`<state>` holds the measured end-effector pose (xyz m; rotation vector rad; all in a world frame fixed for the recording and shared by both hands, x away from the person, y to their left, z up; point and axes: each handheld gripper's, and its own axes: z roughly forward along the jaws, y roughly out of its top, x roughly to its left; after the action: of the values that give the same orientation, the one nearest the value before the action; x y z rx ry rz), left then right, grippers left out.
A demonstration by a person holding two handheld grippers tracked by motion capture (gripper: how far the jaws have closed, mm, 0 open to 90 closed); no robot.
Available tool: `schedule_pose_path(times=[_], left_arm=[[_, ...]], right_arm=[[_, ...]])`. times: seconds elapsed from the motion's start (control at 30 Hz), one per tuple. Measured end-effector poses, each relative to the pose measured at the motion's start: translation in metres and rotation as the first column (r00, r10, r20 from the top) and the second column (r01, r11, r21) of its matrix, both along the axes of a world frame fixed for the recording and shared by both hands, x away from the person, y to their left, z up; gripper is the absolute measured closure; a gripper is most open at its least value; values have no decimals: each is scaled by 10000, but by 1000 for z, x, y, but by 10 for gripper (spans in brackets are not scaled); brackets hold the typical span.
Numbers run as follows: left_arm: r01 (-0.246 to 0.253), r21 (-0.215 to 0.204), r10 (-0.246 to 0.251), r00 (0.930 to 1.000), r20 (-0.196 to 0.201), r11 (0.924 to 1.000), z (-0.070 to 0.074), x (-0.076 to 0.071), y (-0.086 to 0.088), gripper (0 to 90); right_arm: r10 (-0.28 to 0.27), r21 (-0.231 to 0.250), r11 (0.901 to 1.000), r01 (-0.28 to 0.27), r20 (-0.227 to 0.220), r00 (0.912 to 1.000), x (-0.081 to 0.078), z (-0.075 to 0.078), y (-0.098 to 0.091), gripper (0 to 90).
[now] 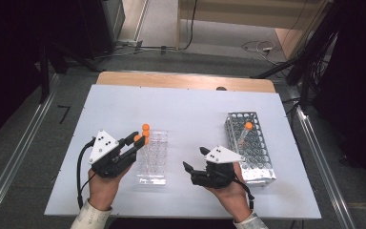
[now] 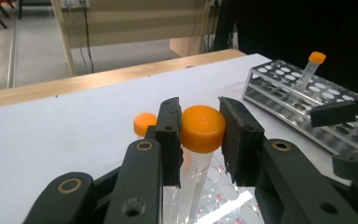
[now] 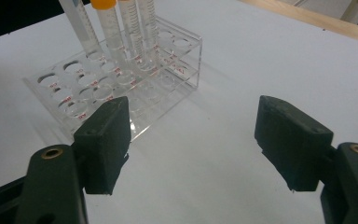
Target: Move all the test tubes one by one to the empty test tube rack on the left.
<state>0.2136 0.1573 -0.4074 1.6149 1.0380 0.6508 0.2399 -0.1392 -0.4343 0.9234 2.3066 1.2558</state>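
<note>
Gripping the orange screw cap of a clear plastic graduated tube (image 2: 203, 128), the left gripper (image 1: 136, 138) has its two black pads pressed against opposite sides of the cap, so the tool is closed on the tube. The tube hangs upright below the cap, its lower part among the holes of the clear acrylic tube rack (image 1: 152, 160) that stands on the white table top (image 1: 190, 105) just right of the left hand (image 1: 102, 188); whether its tip rests in a hole cannot be told. Just beside the held cap, a second orange-capped clear tube (image 2: 144, 123) stands in the same rack. In the right gripper view, several clear tubes stand together at the rack's far corner, and the nearer holes are vacant.

The right gripper (image 1: 195, 160) lies low over the table between the two racks, its jaws spread wide apart with bare white surface between them, holding nothing. Right of it stands a silver metal mesh tube rack (image 1: 250, 148), and one orange-capped clear tube (image 1: 245, 132) leans tilted in it near its far end. A light wooden table edge (image 1: 186, 81) shows beyond the white top.
</note>
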Motion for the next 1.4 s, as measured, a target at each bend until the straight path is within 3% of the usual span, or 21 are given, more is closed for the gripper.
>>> schedule_pose_path(times=[0.43, 0.83, 1.03, 1.27, 1.4], left_arm=[[-276, 589, 305, 9983, -488, 9979, -26, 3, -11, 698], [-313, 683, 353, 9977, -578, 9972, -30, 3, -11, 643], [-299, 587, 332, 9979, -563, 9978, -29, 2, -11, 519], [-448, 516, 476, 9973, -558, 9977, -28, 3, -13, 278], [-475, 500, 504, 9970, -583, 9976, -29, 3, -12, 232]], right_arm=[[31, -15, 10000, -31, 25, 10000, 0, 0, 0, 255], [23, -28, 10000, -23, 15, 10000, 0, 0, 0, 258], [-35, 11, 10000, 35, 77, 10000, -1, 1, -1, 257], [-168, 65, 9998, 167, 132, 9998, 1, 3, -5, 257], [-331, 61, 9994, 329, 258, 9991, 2, 5, -9, 257]])
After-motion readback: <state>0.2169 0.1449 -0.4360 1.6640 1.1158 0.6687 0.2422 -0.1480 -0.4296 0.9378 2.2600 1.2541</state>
